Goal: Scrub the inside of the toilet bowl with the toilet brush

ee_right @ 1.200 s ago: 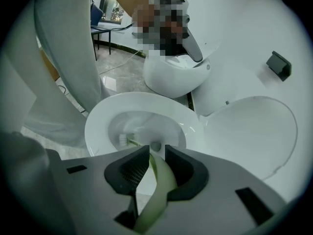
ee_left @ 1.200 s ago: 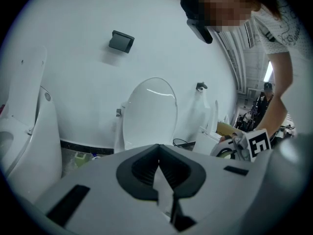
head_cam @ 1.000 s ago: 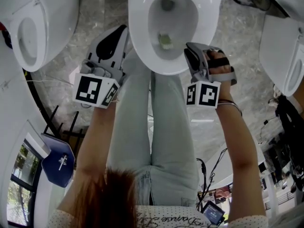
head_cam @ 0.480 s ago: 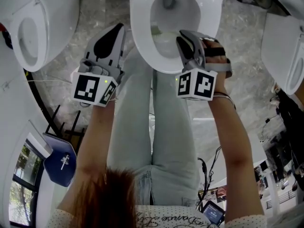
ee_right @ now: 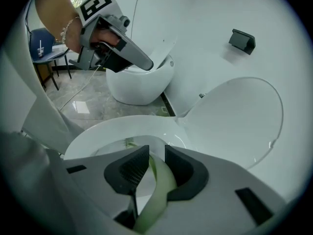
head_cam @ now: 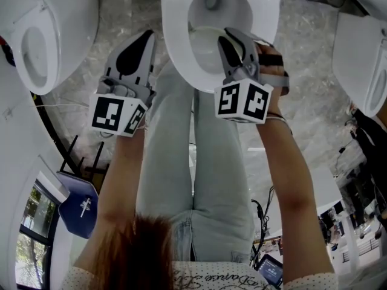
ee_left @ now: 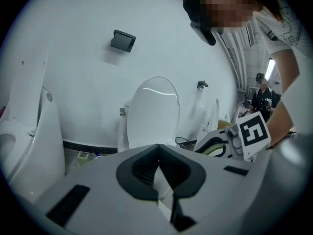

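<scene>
The white toilet bowl [head_cam: 175,53] stands at the top middle of the head view, its lid [ee_right: 234,116] raised. My right gripper [head_cam: 228,40] reaches over the bowl's near rim and is shut on the pale green handle of the toilet brush [ee_right: 157,180]. The brush's green bristle head [ee_right: 129,142] sits down inside the bowl, against the wall below the rim [ee_right: 98,131]. In the head view the gripper hides the brush. My left gripper [head_cam: 144,40] hangs left of the bowl, outside it, shut with nothing between its pads [ee_left: 142,168].
Another toilet [head_cam: 36,35] stands at the left and one more [head_cam: 363,59] at the right. The person's legs [head_cam: 193,162] are just below the bowl. A blue chair [head_cam: 75,207] and cables lie at the lower left on the marble floor.
My right gripper has moved left and up over the bowl's rim, carrying the brush head from the bowl's middle toward its left wall. The left gripper has hardly moved.
</scene>
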The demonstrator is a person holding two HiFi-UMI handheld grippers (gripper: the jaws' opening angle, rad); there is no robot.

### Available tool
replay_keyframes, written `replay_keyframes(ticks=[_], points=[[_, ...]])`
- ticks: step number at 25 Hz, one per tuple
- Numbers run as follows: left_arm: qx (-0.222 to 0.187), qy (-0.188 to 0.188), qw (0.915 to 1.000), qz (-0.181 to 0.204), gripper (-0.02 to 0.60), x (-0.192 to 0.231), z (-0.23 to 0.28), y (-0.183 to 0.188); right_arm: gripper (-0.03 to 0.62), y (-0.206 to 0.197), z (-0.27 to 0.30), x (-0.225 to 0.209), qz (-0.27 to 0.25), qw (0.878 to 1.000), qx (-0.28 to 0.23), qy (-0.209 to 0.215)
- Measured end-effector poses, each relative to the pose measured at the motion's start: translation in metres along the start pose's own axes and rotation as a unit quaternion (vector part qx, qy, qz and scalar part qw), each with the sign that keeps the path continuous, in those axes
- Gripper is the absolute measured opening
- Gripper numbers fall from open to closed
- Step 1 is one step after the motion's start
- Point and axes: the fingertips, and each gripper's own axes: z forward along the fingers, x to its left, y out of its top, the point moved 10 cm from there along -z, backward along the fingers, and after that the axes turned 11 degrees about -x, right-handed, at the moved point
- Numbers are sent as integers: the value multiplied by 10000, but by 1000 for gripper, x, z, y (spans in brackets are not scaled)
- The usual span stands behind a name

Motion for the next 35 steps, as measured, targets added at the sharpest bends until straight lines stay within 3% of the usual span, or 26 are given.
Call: replay_keyframes(ticks=[9,18,31,35], points=[[50,-113,9999,21,3,-3,11,-1,112,-13,-31,23,-97,9989,33,459],[96,-185,9998,58,3,-5,20,2,110,-27,-52,28,-583,9934,22,985],[88,-203,9997,75,3,-5,18,3,109,-39,-62,20,-2258,9581,83,1760],[72,-173,9998,68,2,-5,15,4,109,-48,-61,9,-2264,9589,300,1686]])
